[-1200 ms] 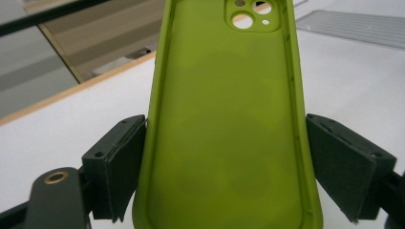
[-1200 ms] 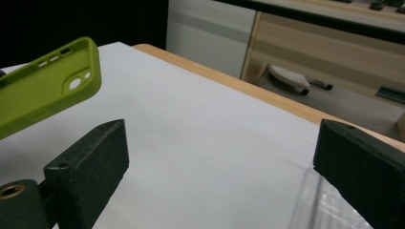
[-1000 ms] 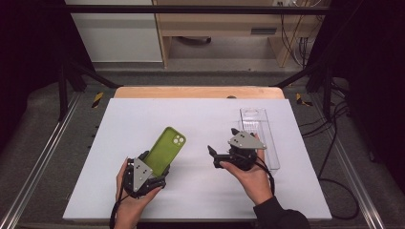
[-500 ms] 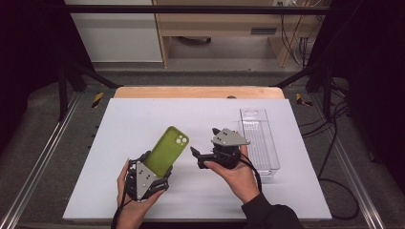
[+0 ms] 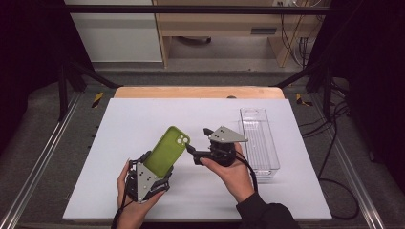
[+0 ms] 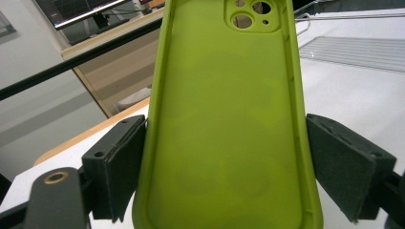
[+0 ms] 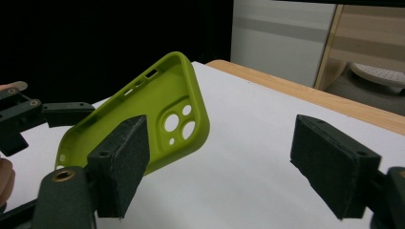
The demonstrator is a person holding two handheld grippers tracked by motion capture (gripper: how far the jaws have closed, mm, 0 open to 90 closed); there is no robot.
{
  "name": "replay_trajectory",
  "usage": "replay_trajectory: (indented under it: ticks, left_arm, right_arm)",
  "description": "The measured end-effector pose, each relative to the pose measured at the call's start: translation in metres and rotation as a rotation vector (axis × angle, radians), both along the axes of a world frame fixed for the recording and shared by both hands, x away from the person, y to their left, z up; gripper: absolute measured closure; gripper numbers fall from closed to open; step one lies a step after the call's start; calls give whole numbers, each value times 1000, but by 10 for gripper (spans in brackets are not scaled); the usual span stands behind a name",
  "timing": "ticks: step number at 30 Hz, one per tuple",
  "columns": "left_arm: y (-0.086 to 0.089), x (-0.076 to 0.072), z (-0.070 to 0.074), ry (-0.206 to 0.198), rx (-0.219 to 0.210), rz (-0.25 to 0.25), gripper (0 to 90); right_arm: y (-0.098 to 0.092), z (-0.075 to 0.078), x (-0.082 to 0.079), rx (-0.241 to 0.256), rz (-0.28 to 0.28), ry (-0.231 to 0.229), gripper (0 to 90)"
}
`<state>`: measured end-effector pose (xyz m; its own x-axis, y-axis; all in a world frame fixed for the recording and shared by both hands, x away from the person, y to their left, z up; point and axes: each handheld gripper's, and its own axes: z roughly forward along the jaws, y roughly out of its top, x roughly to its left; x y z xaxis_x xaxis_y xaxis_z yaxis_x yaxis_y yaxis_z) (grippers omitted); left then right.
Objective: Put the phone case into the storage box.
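Left tool, lower left of centre in the high view: clamped on the lower end of a green phone case. In the left gripper view the case stands up the middle of the frame with its hollow inner side to the camera. The left foam pad presses its edge; the right pad sits just at the other edge, and I cannot tell whether it touches. The camera cut-outs are at the top of that frame.

The case is held off the white bench, slanting up and to the right in the high view, with its camera end uppermost.

Right tool, just right of centre in the high view: jaws apart and holding nothing, pointing left toward the camera end of the case and lying just beside it. In the right gripper view the two pads stand wide apart at the bottom of the frame. The case lies beyond the left pad, in the left half of the frame, and has not entered the gap. The left tool shows at the left edge of that frame.

A clear plastic tray rests on the bench at right of the high view, well apart from the case.
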<state>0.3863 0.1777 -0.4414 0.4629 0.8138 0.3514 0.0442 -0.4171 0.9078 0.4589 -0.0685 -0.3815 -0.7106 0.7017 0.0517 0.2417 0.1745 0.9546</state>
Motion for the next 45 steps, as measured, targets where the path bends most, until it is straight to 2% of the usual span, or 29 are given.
replay_trajectory:
  ticks: [12, 25, 33, 45]
  left_arm:
    - [-3, -3, 1, -16, 9, -6, 160]
    - [-4, -6, 4, -40, -8, -12, 160]
    - [-5, -6, 5, -56, -3, -9, 160]
    - [-4, -6, 3, -46, -9, 2, 160]
  right_arm:
    - [8, -1, 3, 42, 33, 33, 295]
    - [18, -2, 7, 70, 53, 54, 454]
    - [19, -4, 8, 86, 71, 74, 545]
    - [20, -5, 8, 109, 85, 97, 634]
